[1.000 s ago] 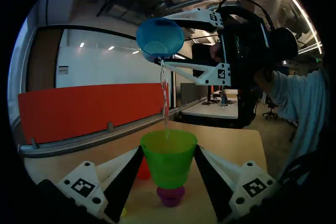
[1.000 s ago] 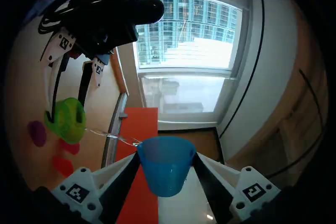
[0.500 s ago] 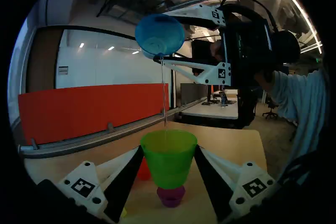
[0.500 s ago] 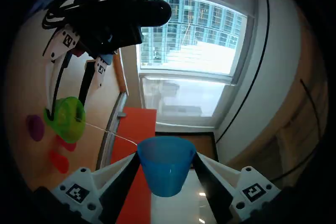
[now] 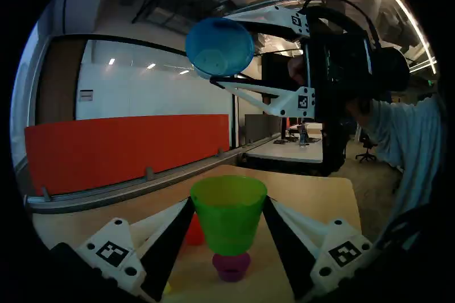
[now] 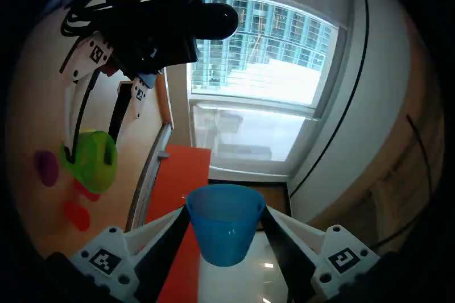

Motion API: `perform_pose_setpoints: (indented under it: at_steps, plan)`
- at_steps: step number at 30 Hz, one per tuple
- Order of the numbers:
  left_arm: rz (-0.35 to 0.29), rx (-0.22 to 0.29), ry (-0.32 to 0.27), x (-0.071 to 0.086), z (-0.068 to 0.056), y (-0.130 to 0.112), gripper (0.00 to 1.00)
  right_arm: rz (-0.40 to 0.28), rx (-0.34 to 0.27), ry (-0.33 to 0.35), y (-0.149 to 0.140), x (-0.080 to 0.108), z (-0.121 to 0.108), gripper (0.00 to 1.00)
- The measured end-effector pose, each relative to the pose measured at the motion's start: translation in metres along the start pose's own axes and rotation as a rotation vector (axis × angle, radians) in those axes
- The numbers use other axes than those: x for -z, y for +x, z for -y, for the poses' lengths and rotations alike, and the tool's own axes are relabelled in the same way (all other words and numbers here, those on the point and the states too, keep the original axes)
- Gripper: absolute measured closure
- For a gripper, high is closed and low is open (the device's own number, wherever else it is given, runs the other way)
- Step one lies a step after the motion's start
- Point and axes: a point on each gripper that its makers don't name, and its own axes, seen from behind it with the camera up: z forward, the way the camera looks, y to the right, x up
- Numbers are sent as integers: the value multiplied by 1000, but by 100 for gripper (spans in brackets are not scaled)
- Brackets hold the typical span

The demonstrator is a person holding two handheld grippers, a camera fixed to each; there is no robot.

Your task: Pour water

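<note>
1. My left gripper (image 5: 228, 205) has its jaws drawn in narrow on the translucent green plastic cup (image 5: 228, 220), both fingers pressing its sides; the cup stands upright, mouth up, over the pale wooden table (image 5: 324, 195)
2. My right gripper (image 6: 224, 212) grips the translucent blue plastic cup (image 6: 225, 229) the same way, a finger against each side of its wall
3. In the left gripper view the blue cup hangs well above the green one, nearly over its mouth and a touch to the left; its long axis is tipped far over, open mouth facing down toward the green cup
4. I see no stream between them, so I judge the pour done or paused; the coming move is my right wrist's, rolling the blue cup upright while my left keeps level
5. A small purple cup (image 5: 231, 265) and a red one (image 5: 195, 230) sit on the table near the green cup's base
</note>
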Motion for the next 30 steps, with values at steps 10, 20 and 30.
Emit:
perform_pose_setpoints:
  at_steps: [10, 20, 30]
  plan:
    - [-1, 0, 7, 2, 1, 2, 14, 4, -133, 10, -7, 3, 5, 10]
    - [-8, -12, 13, 6, 3, 6, 14, 18, -466, 19, -11, 11, 13, 10]
    - [-5, -18, 18, 8, 3, 5, 14, 17, -915, 14, -3, 26, 18, 10]
